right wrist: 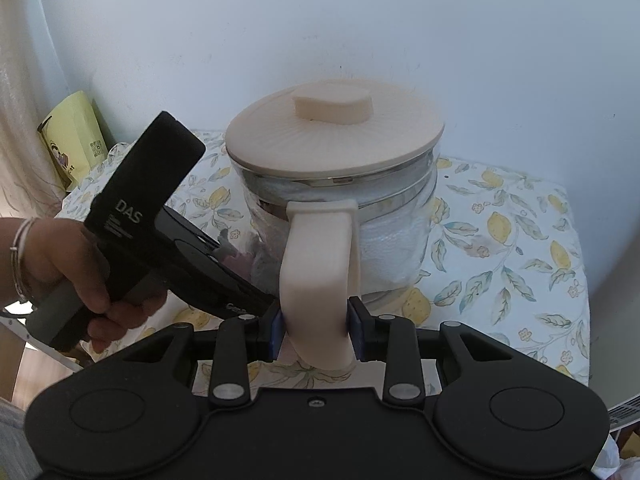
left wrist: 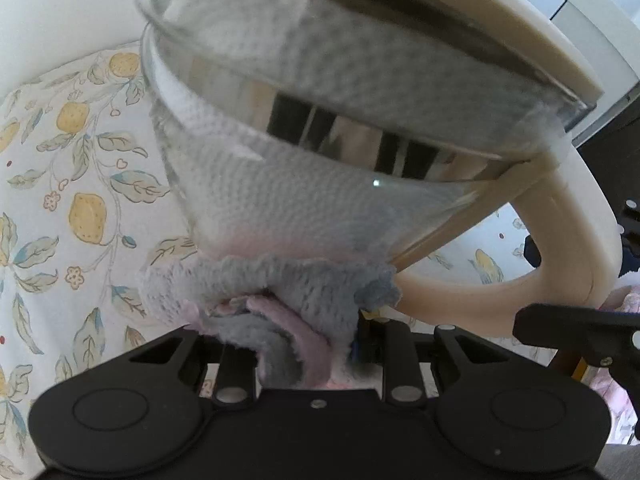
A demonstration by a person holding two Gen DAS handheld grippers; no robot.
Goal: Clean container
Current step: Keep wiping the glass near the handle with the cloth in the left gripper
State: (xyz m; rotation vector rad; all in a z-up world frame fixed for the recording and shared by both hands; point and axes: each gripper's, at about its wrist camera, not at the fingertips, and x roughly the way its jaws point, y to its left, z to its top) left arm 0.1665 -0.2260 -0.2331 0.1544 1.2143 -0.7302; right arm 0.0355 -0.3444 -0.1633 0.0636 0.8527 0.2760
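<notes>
We are clamping the right gripper (right wrist: 316,330) on the jug (right wrist: 392,236) handle (right wrist: 316,264) while our left gripper (left wrist: 296,344), pinching a cloth (left wrist: 272,292), is pressing it against the glass.

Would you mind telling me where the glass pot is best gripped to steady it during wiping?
Grip the cream handle, coming from the handle side: it loops clear of the glass pot, and the right gripper already clamps its lower curve.
</notes>
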